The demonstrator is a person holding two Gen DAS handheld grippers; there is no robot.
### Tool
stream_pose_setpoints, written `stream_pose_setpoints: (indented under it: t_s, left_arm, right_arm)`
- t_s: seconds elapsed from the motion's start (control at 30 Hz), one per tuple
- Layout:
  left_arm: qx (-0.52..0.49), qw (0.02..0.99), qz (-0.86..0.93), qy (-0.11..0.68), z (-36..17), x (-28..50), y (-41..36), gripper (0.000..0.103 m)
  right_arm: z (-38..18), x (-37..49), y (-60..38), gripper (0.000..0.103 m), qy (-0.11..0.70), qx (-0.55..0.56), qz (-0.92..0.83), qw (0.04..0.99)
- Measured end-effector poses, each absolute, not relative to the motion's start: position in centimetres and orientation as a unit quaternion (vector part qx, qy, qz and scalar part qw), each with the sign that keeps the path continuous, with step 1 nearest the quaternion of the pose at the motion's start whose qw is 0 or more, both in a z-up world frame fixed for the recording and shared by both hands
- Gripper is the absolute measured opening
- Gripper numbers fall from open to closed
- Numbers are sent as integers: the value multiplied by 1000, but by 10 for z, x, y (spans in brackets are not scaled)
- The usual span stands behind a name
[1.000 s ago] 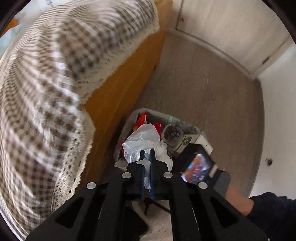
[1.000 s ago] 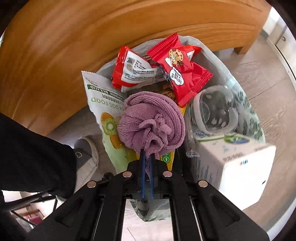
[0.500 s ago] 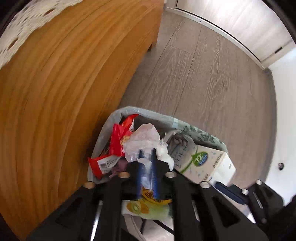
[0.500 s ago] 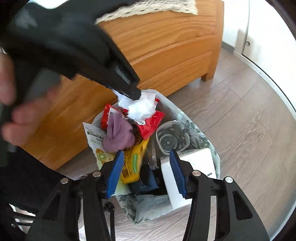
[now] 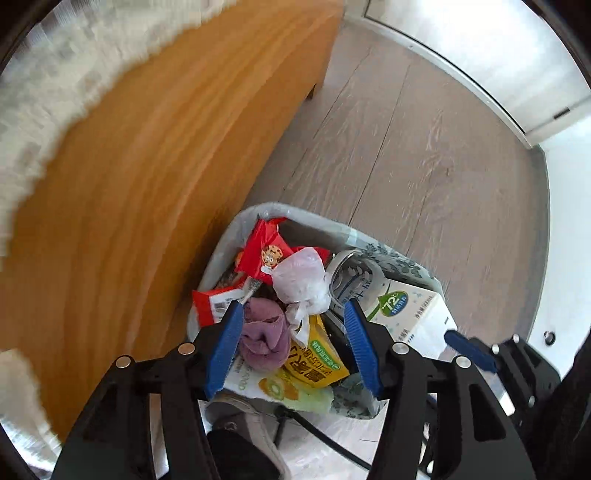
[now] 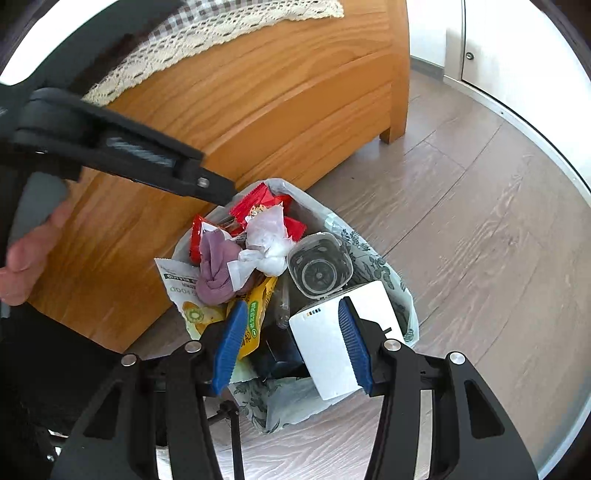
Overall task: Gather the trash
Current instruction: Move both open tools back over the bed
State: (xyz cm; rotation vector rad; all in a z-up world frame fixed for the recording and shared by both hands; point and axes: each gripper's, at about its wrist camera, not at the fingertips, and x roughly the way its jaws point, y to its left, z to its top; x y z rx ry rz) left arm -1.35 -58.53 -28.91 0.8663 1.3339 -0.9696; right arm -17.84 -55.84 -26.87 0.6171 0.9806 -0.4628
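Note:
A bin lined with a leaf-print bag (image 5: 391, 258) (image 6: 373, 262) stands on the floor, heaped with trash. On top lie a crumpled white plastic bag (image 5: 301, 280) (image 6: 269, 240) and a purple cloth (image 5: 264, 332) (image 6: 216, 266). Around them are red snack wrappers (image 5: 264, 251), a yellow pack (image 5: 314, 358), a clear tub (image 6: 319, 266) and a white carton (image 5: 406, 310) (image 6: 332, 332). My left gripper (image 5: 293, 306) hangs straight over the heap, its jaws opening, pressing on nothing. My right gripper (image 6: 291, 302) is open above the bin's near side, holding nothing.
A wooden cabinet (image 5: 147, 166) rises close behind the bin, with a lace-edged checked cloth (image 6: 221, 22) on top. Grey plank floor (image 5: 424, 147) spreads to the right up to white doors (image 6: 517, 55). A hand (image 6: 29, 251) holds the left gripper. A shoe (image 5: 251, 424) is beside the bin.
Both grippers were shut, the left on the white plastic bag and the right on the purple cloth. Both have opened and let go; bag and cloth now lie in the bin. The right gripper has drawn back.

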Motion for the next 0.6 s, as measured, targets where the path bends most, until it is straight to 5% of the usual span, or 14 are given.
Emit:
stream_pose_setpoints:
  t_s: [0.37, 0.6]
  left_arm:
    - [391, 599, -386, 583, -245, -29, -558, 64]
    - [375, 681, -433, 455, -135, -36, -529, 69]
  right_arm:
    - [-245, -177, -556, 52, 518, 253, -221, 787]
    - [-191, -167, -557, 56, 512, 191, -254, 798]
